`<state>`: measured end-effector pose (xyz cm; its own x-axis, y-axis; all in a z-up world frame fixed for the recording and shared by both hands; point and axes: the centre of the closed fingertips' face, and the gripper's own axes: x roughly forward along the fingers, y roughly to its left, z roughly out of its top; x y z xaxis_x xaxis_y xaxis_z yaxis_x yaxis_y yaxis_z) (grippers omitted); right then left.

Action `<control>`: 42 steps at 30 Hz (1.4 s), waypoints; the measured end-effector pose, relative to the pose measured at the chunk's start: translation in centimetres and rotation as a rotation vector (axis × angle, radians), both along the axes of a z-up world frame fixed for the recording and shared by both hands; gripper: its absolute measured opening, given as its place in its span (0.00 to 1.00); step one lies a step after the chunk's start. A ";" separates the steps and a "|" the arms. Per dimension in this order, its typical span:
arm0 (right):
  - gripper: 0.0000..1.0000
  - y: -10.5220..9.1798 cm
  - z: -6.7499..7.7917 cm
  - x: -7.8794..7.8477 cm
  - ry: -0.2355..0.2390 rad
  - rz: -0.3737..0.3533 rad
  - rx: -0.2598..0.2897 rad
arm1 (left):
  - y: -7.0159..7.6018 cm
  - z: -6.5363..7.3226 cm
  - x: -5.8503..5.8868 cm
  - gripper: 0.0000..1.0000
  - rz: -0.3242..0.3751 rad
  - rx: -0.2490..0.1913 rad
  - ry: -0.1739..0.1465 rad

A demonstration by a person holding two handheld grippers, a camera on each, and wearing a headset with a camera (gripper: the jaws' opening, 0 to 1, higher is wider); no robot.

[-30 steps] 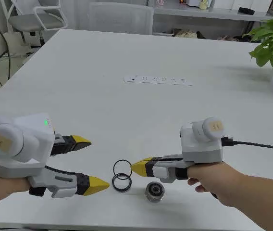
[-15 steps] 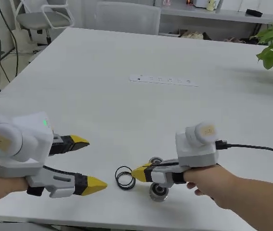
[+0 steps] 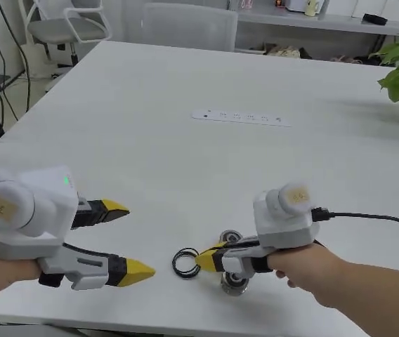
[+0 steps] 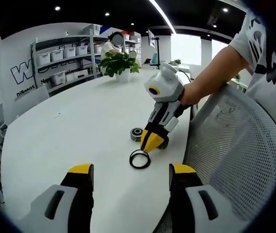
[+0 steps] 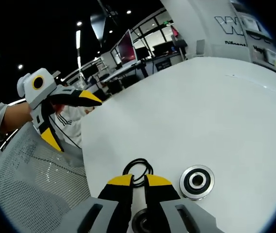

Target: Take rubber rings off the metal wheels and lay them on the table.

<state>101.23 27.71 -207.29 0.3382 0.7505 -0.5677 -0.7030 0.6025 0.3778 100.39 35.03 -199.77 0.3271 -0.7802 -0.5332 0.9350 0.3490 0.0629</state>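
Right hand-held gripper [image 5: 139,180]: jaws nearly together, slim gap, tips at rubber rings [image 5: 138,169]; cannot tell whether pinching them. Left hand-held gripper [image 4: 131,170]: jaws wide, empty, near rings but apart. Two rings lie overlapped on desk [image 3: 185,154], already off. Metal wheel [image 5: 197,182] just beside rings, looks bare. Second wheel [image 3: 234,282] just beside rings, under right hand-held gripper, its rim hidden. Judged nearly done.
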 end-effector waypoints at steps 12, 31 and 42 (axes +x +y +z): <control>0.18 0.0 1.2 -0.7 -0.038 0.039 -0.012 | -0.4 -0.1 -0.3 0.61 -0.012 0.007 0.009; 0.33 -4.3 5.2 -1.3 -0.157 -0.005 -0.036 | -1.0 0.9 -0.2 0.59 0.020 -0.023 0.030; 0.43 -8.3 6.3 -2.8 -0.204 -0.055 -0.074 | -1.3 1.6 -0.3 0.58 0.028 -0.032 0.031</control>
<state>98.44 19.44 -200.97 0.4909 0.6866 -0.5363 -0.7258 0.6628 0.1841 100.06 33.78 -198.16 0.3326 -0.7879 -0.5183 0.9261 0.3765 0.0220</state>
